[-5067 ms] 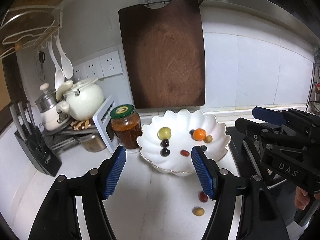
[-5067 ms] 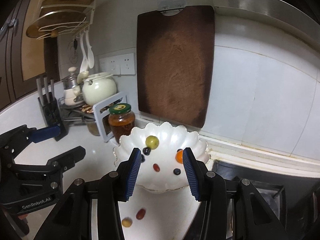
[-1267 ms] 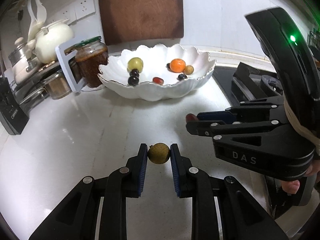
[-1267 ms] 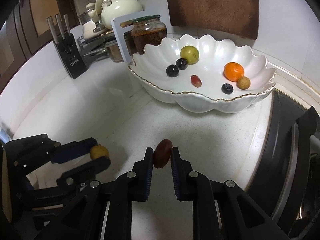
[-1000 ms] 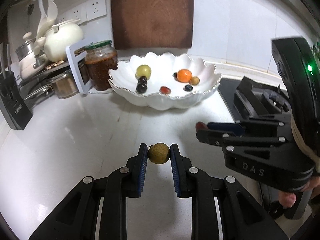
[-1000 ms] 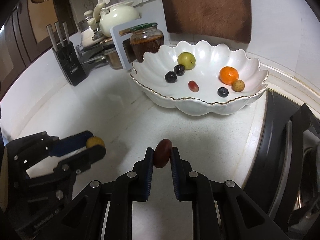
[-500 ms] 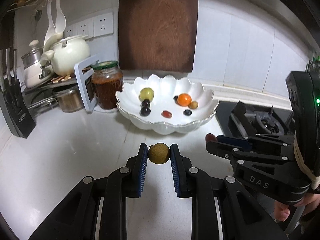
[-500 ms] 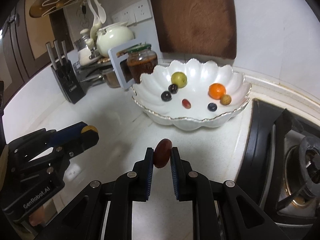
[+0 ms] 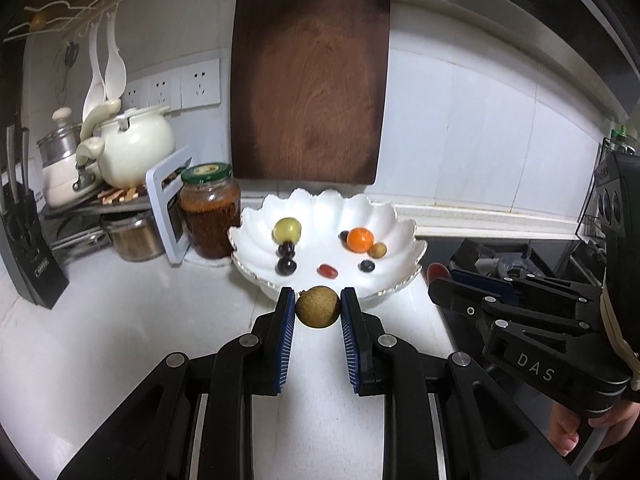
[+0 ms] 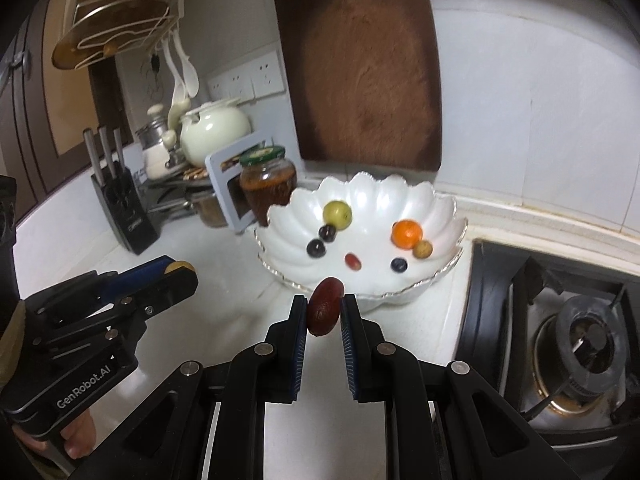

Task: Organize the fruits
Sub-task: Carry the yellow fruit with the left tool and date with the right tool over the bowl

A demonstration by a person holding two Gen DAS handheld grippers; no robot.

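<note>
**Two fruits gripped above the counter, bowl just ahead**

While both grippers hung over the white countertop [image 9: 120, 320], each had a fruit pinched between its blue pads. The left gripper [image 9: 318, 312] was clamped narrowly on a round, tan-brown longan [image 9: 317, 306], and the right gripper [image 10: 324, 312] was closed tight on an oblong dark red jujube [image 10: 325, 306]. Both fruits sat at the fingertips, just short of the near rim of the scalloped white bowl [image 9: 404, 240].

Inside the bowl lay a yellow-green fruit [image 9: 286, 229], two dark round fruits [image 9: 286, 258] touching one another below it, a small red fruit [image 9: 327, 270], a blueberry [image 9: 367, 266], a small orange [image 9: 360, 239] and a little tan fruit [image 9: 377, 249] right beside the orange.

A jar with a green lid [image 9: 210, 210] stood just left of the bowl, a dark wooden cutting board [image 9: 310, 84] leaned on the tiled wall behind it, and a gas hob [image 10: 560, 320] sat to the right.
</note>
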